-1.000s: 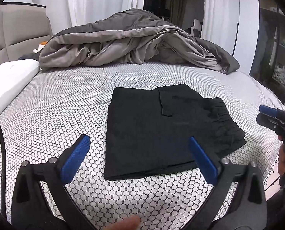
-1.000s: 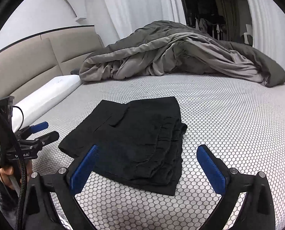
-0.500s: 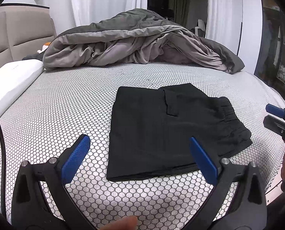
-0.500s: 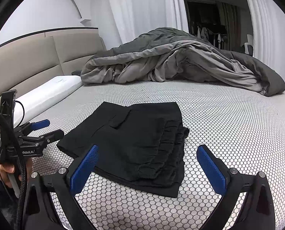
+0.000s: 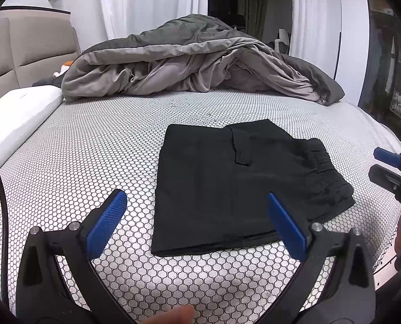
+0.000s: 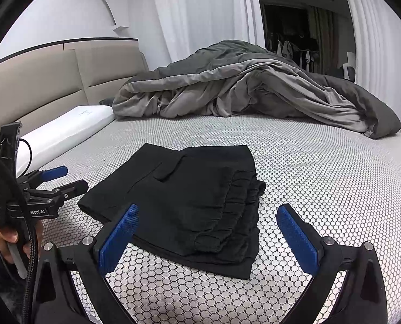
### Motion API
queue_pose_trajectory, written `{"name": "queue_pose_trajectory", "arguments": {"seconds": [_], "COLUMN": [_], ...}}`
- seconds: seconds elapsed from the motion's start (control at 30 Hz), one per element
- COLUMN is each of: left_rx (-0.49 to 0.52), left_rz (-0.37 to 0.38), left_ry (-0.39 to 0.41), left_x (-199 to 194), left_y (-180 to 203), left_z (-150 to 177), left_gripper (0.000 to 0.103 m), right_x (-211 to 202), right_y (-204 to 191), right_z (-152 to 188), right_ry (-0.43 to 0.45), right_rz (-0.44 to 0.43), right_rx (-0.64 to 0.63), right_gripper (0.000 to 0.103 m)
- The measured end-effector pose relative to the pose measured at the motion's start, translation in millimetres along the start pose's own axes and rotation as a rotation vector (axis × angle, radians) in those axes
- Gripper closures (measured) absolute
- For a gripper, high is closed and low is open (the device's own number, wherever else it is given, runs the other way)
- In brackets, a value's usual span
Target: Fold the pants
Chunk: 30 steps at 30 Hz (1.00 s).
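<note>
Black pants (image 5: 235, 183) lie folded into a flat rectangle on the honeycomb-patterned bed sheet (image 5: 92, 162), with the gathered waistband at the right end. They also show in the right wrist view (image 6: 189, 202). My left gripper (image 5: 197, 224) is open and empty, held above the sheet just short of the pants' near edge. My right gripper (image 6: 208, 237) is open and empty, above the waistband end. Each gripper shows in the other's view: the right one at the right edge (image 5: 389, 170), the left one at the left edge (image 6: 57, 183).
A crumpled grey duvet (image 5: 195, 67) lies across the far side of the bed. A white pillow (image 5: 17, 113) and a beige padded headboard (image 6: 46, 86) are on the left. White curtains and a dark wardrobe opening stand behind. The bed's edge is at the right.
Both grippers have drawn back and risen slightly from the pants, staying open. The pants have not moved.
</note>
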State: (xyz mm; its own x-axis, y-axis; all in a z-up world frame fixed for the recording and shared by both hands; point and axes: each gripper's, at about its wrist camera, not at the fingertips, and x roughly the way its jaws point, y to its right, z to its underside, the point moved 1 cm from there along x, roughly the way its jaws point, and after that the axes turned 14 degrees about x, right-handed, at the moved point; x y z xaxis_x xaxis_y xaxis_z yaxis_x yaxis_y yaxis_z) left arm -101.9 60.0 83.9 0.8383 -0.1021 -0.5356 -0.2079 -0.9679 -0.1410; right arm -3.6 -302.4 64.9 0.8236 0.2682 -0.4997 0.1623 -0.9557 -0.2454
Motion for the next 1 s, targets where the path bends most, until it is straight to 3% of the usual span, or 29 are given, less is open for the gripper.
{"name": "queue_pose_trajectory", "arguments": {"seconds": [1.0], "left_rx": [-0.009], "left_rz": [-0.013], "left_ry": [0.015], "left_x": [-6.7], "left_y": [-7.3], "left_z": [1.9], "left_gripper": [0.001], "right_x": [5.6], "right_y": [7.7], "right_z": [-1.4], "right_ry": [0.007], "right_rz": [0.024], "right_rx": [0.012], "right_gripper": [0.0]}}
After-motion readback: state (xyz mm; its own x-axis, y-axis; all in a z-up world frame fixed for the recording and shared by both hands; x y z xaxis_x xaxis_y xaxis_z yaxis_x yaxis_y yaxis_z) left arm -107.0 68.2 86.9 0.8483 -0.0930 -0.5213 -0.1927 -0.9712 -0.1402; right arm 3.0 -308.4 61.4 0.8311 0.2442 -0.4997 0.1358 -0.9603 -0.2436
